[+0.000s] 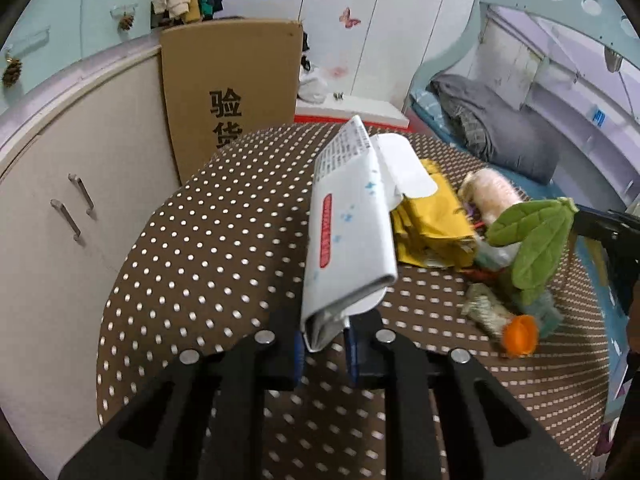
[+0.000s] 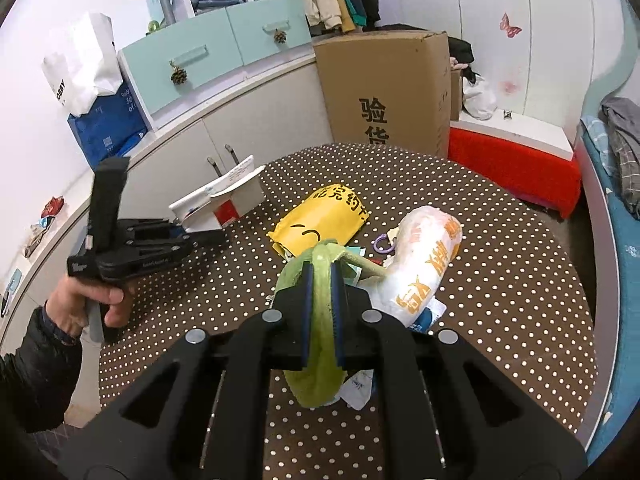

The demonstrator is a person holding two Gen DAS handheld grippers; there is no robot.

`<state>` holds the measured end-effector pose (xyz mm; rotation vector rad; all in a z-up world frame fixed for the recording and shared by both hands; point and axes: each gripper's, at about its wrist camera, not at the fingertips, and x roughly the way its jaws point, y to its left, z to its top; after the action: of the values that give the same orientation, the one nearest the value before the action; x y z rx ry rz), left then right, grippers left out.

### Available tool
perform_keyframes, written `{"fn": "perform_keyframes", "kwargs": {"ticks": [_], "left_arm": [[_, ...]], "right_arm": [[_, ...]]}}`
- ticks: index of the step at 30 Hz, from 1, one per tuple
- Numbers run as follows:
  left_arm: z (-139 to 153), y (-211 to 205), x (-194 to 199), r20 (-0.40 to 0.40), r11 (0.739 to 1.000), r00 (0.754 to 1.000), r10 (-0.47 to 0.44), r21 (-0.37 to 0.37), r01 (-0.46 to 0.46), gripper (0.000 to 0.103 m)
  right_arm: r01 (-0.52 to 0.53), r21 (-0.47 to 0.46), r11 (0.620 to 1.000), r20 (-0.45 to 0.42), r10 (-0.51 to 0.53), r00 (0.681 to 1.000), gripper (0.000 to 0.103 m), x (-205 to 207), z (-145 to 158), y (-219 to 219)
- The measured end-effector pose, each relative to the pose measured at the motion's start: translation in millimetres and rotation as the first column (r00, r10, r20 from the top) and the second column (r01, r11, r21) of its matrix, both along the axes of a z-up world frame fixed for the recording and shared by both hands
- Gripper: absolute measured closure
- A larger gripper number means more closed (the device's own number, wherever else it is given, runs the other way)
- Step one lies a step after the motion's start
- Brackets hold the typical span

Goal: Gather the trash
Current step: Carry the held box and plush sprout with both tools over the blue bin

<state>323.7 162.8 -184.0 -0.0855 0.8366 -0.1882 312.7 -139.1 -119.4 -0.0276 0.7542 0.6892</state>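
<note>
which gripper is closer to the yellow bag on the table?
Right. The right gripper, shut on the green plush leaf, sits just in front of the yellow bag. The left gripper, shut on the white packet, is off to the bag's left.

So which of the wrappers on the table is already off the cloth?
The white carton, pinched at its end by the left gripper and tilted up. The yellow bag and white-and-orange bag lie on the dotted cloth.
</note>
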Motion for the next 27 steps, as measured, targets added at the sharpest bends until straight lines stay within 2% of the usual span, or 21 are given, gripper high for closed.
{"fn": "perform_keyframes", "kwargs": {"ticks": [4,14,22,27], "left_arm": [[20.3,-18.7,-25.6,0.047,1.000,0.999,0.009,-0.023,-0.008,0.088],[69.4,-88.6,-51.0,0.128,0.998,0.992,-0.020,-0.052,0.027,0.088],[97.6,-170.9,-53.8,0.166,0.988,0.979,-0.119,-0.079,0.134,0.088],[100.3,-227.4,-50.1,0.162,0.972,0.967,-0.196,-0.097,0.214,0.088]], "right_arm": [[0.016,0.019,1.000,0.023,-0.016,1.000,0.094,-6.8,10.0,-14.4],[0.081,0.109,0.991,0.116,-0.094,0.989,0.094,-32.3,56.9,-78.8],[0.192,0.169,0.967,0.190,-0.223,0.956,0.094,-57.4,89.8,-162.4],[0.292,0.199,0.935,0.175,-0.327,0.929,0.094,-62.6,84.9,-223.3]]}}
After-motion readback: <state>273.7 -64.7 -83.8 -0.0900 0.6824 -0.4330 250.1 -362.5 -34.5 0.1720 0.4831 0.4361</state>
